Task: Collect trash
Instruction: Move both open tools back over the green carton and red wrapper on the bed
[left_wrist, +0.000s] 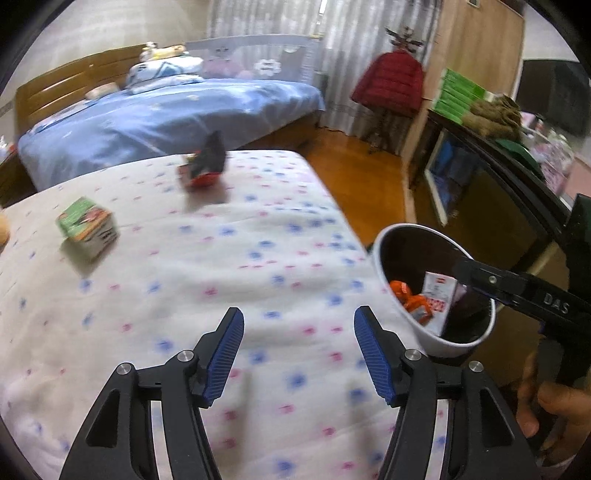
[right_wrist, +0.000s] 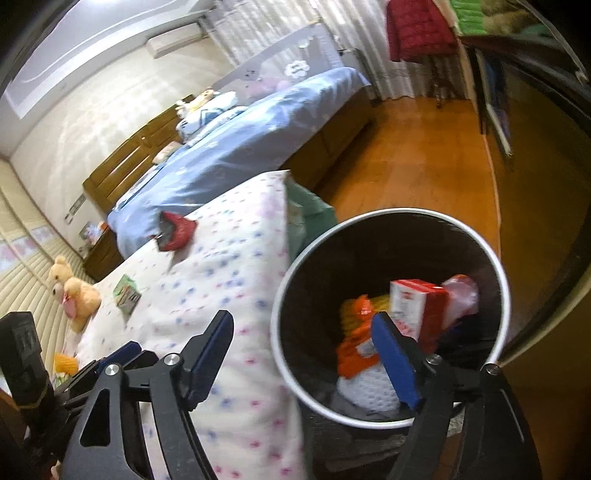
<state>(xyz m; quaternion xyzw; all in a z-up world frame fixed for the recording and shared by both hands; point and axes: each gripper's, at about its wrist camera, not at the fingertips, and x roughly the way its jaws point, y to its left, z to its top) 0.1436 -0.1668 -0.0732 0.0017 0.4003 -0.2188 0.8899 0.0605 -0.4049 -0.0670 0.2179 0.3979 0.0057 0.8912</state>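
Observation:
My left gripper (left_wrist: 299, 350) is open with nothing in it, above the flowered bedsheet (left_wrist: 221, 280). On the sheet lie a green carton (left_wrist: 86, 230) at the left and a red-and-black packet (left_wrist: 205, 162) farther back. My right gripper (right_wrist: 306, 332) is open and holds nothing; it hangs over the near rim of the white-rimmed trash bin (right_wrist: 280, 295) beside the bed. Inside the bin are a red-and-white carton (right_wrist: 413, 306), an orange wrapper (right_wrist: 354, 343) and white foam mesh (right_wrist: 369, 391). The left wrist view shows the bin (left_wrist: 384, 266) at the right, with a right-gripper finger (left_wrist: 476, 275) above it.
A teddy bear (right_wrist: 74, 291) sits at the bed's far left. A second bed with blue bedding (left_wrist: 166, 118) stands behind. Wooden floor (right_wrist: 424, 166) lies beyond the bin, with a dark cabinet (left_wrist: 498, 206) at the right. A person's hand (left_wrist: 546, 406) holds the right gripper's handle.

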